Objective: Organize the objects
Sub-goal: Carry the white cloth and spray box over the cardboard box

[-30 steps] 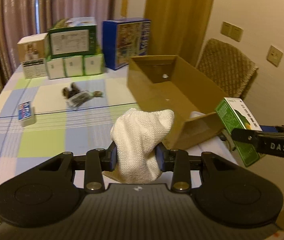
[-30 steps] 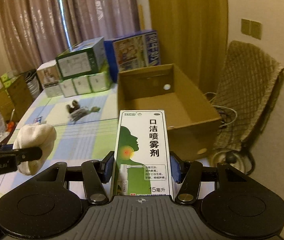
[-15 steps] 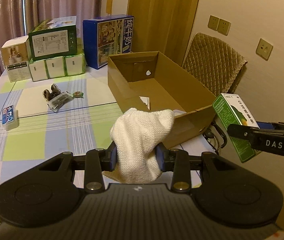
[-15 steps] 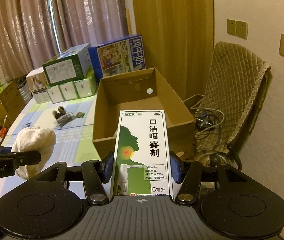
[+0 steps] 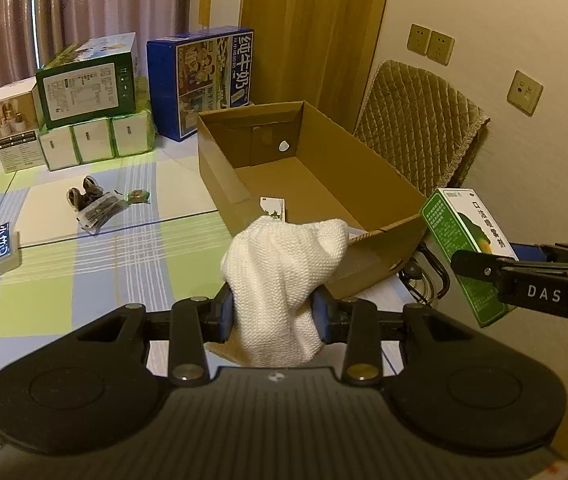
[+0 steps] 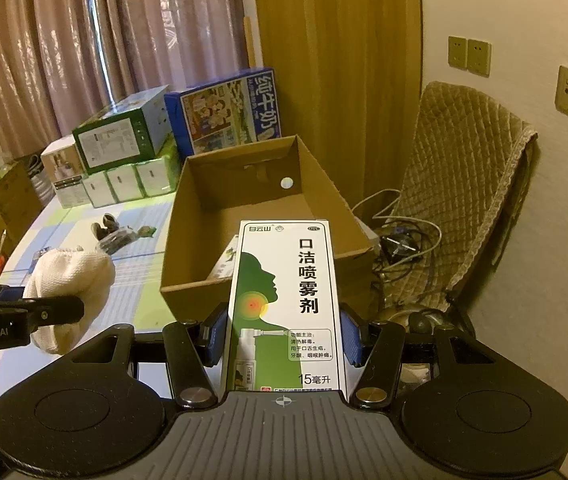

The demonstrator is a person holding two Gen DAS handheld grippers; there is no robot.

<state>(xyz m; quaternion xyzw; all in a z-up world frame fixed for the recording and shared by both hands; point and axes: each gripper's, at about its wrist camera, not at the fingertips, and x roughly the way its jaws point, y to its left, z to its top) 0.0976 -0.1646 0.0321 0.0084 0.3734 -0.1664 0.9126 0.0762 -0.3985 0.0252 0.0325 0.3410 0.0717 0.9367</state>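
My left gripper [image 5: 275, 312] is shut on a white knitted cloth [image 5: 284, 280], held above the table short of the near end of an open cardboard box [image 5: 316, 184]. My right gripper [image 6: 284, 334] is shut on a green and white spray carton [image 6: 286, 304], upright, just short of the box's [image 6: 259, 216] near wall. The left wrist view shows that carton [image 5: 464, 248] right of the box's near corner. The cloth [image 6: 69, 280] shows in the right wrist view, left of the box. A small white carton [image 5: 271, 208] lies inside the box.
On the checked tablecloth [image 5: 83, 264] lie a dark packet with small items [image 5: 95, 204] and a small blue and white box [image 5: 1, 244]. Stacked cartons [image 5: 87, 112] and a blue milk box [image 5: 203, 84] stand at the back. A padded chair [image 5: 416, 128] and cables [image 6: 400, 240] are right of the table.
Both grippers have risen and drawn back with their loads, so the box's inside and the small carton in it now show. Both grips are unchanged.
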